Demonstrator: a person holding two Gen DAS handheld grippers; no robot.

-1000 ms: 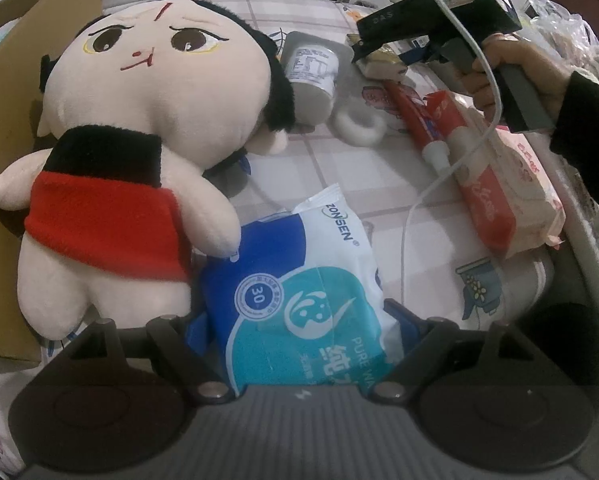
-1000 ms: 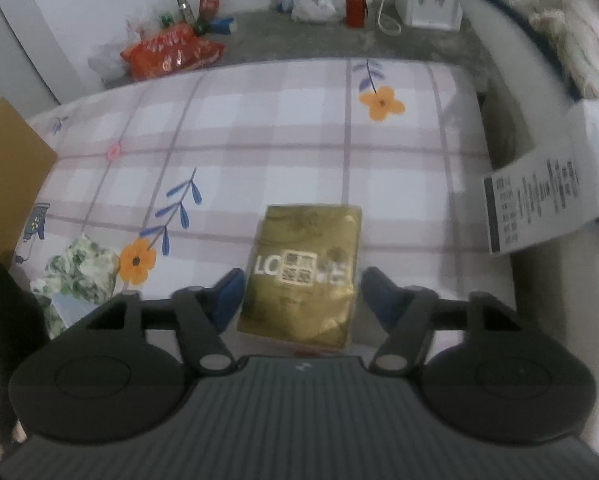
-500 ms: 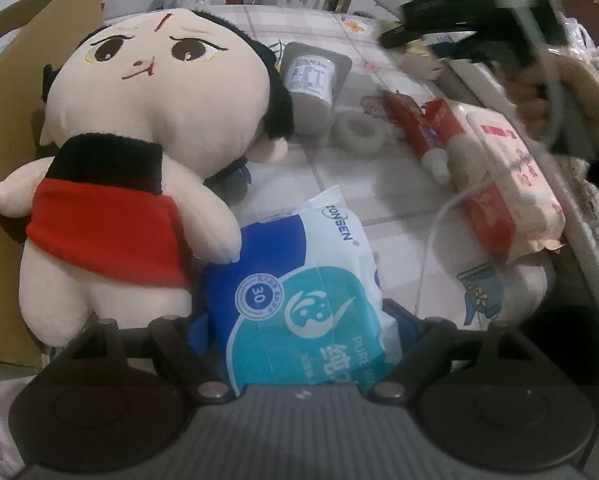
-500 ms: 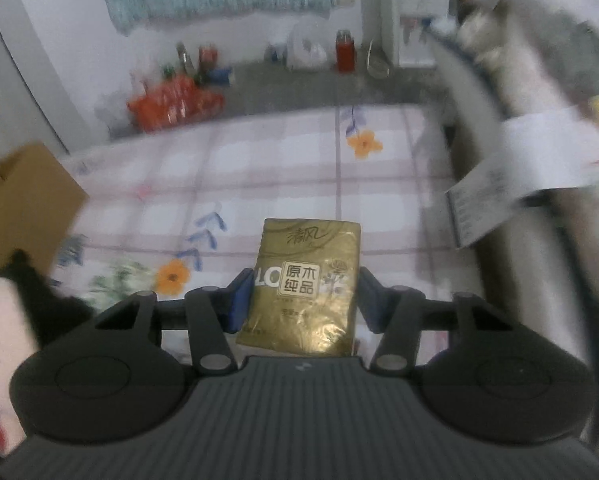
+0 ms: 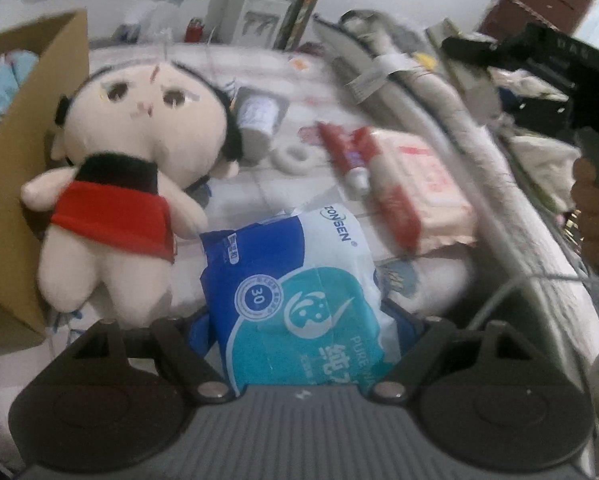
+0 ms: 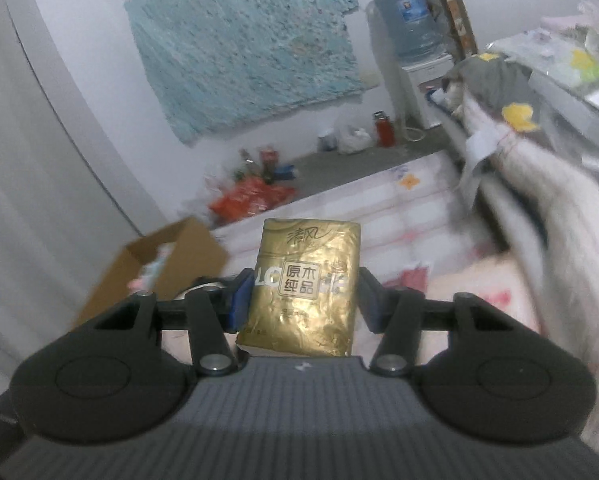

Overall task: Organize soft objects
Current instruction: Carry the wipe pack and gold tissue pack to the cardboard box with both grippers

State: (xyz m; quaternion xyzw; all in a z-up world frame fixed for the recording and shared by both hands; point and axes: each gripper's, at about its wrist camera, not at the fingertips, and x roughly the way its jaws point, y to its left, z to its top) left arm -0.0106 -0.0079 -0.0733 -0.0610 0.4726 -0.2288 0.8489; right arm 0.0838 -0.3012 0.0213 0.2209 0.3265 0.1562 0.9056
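Observation:
A blue and white wipes pack [image 5: 299, 292] sits between the blue pads of my left gripper [image 5: 299, 320], which is shut on it just above the plaid bed sheet [image 5: 259, 188]. To its left lies a plush doll [image 5: 139, 152] in a red top, against a cardboard box [image 5: 23, 160]. My right gripper [image 6: 305, 292] is shut on a gold tissue pack [image 6: 303, 284], held up in the air above the bed. The cardboard box [image 6: 159, 264] shows below and to the left of it, with soft items inside. A hand [image 5: 591, 200] holding the right gripper appears at the right edge of the left wrist view.
On the sheet lie a pink wet-wipes pack [image 5: 415, 184], a red tube [image 5: 343, 152], a white tape roll [image 5: 291, 156] and a grey cup [image 5: 257, 116]. Rolled bedding [image 5: 459, 128] runs along the right side. A water dispenser [image 6: 407, 20] stands by the far wall.
The right gripper closed on the gold pack and lifted it off the bed, tilting upward. The left gripper rose a little with the wipes pack. The right hand swung to the right.

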